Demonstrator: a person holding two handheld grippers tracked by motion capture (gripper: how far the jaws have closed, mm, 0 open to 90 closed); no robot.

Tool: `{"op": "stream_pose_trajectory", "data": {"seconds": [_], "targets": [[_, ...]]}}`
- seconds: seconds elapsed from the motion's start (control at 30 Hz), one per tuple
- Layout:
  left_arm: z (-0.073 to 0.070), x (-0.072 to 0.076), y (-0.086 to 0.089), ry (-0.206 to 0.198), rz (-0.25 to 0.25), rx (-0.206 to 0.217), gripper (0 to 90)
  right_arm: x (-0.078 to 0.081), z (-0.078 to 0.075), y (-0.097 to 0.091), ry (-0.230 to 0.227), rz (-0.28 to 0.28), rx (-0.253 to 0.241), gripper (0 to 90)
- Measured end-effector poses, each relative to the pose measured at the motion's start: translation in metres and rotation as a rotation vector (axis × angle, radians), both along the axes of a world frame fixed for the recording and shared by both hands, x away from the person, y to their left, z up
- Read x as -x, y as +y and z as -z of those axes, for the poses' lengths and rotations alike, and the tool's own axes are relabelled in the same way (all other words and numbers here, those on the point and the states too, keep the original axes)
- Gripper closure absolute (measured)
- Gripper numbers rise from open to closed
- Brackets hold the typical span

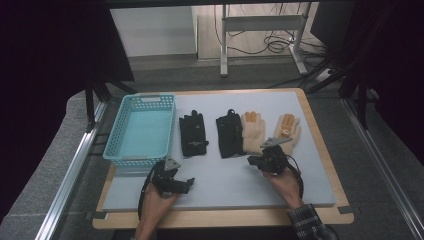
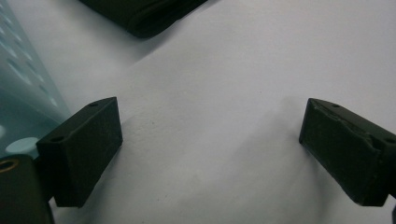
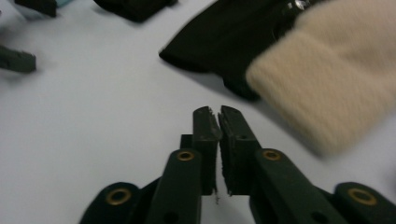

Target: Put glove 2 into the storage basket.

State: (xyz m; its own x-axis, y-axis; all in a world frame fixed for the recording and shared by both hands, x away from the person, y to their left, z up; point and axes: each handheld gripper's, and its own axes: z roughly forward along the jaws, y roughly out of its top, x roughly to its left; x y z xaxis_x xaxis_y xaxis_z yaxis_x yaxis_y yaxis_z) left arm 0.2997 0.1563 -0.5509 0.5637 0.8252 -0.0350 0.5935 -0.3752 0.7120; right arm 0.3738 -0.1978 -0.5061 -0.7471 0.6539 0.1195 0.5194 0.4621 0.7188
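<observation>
Four gloves lie in a row on the white mat: a black glove (image 1: 192,134), a second black glove (image 1: 229,136), a cream glove (image 1: 252,131) and a cream glove with orange fingertips (image 1: 286,129). My right gripper (image 1: 255,161) sits just in front of the cream pair. In the right gripper view it (image 3: 218,112) is shut with nothing between its jaws, and a black glove (image 3: 219,42) and a cream glove (image 3: 336,65) lie ahead of it. My left gripper (image 1: 177,179) rests near the basket's front corner. Its jaws stand open (image 2: 210,135) over bare mat, with a black glove cuff (image 2: 144,14) beyond them.
A light-blue plastic basket (image 1: 120,131) stands at the mat's left, with its wall (image 2: 23,93) close beside my left gripper. The mat lies on a wooden table (image 1: 320,145). Metal rails run along both sides, and desk legs and cables stand behind.
</observation>
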Motion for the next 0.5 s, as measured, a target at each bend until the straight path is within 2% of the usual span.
{"op": "stream_pose_trajectory", "data": {"seconds": [0.17, 0.3, 0.37, 0.5], "targets": [[0.000, 0.000, 0.000, 0.000, 0.000, 0.000, 6.3, -0.015, -0.011, 0.019, -0.034, -0.015, -0.008, 88.4], [0.000, 0.000, 0.000, -0.001, 0.001, -0.001, 6.4, -0.025, -0.011, 0.029, -0.048, -0.011, 0.014, 88.4], [0.000, 0.000, 0.000, -0.002, 0.001, -0.002, 6.4, -0.039, -0.005, 0.039, -0.058, 0.007, 0.061, 88.4], [0.000, 0.000, 0.000, -0.002, 0.000, -0.001, 6.4, -0.050, 0.005, 0.042, -0.056, 0.020, 0.092, 88.4]]}}
